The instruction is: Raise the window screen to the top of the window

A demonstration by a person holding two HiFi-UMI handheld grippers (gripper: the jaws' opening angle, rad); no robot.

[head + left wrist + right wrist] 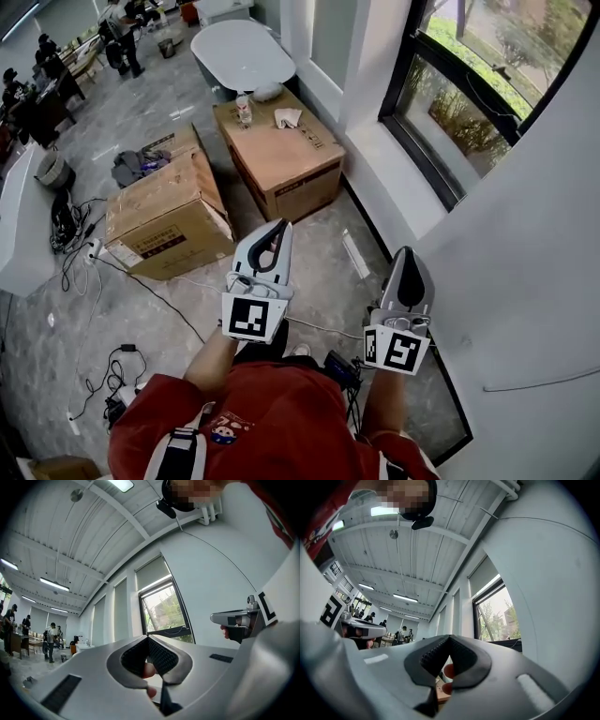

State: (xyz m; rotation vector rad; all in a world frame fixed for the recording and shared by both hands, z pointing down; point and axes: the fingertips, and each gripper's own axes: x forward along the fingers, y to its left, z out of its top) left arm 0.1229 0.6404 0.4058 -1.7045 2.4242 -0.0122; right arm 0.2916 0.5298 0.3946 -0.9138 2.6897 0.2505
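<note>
The black-framed window (466,94) is set in the wall ahead on the right, with greenery outside. In the left gripper view a pale blind (153,574) covers the upper part of the window (167,615), and its lower sash is tilted open. No screen can be told apart in the right gripper view's window (494,616). My left gripper (282,225) (148,637) is shut and holds nothing. My right gripper (409,251) (450,637) is also shut and empty. Both are held in the air in front of the person, well short of the window.
Two cardboard boxes (169,216) (281,155) stand on the floor ahead, the far one with small items on top. A white curved wall (539,253) is close on the right. Cables (112,367) lie at the left. People (120,33) stand far back.
</note>
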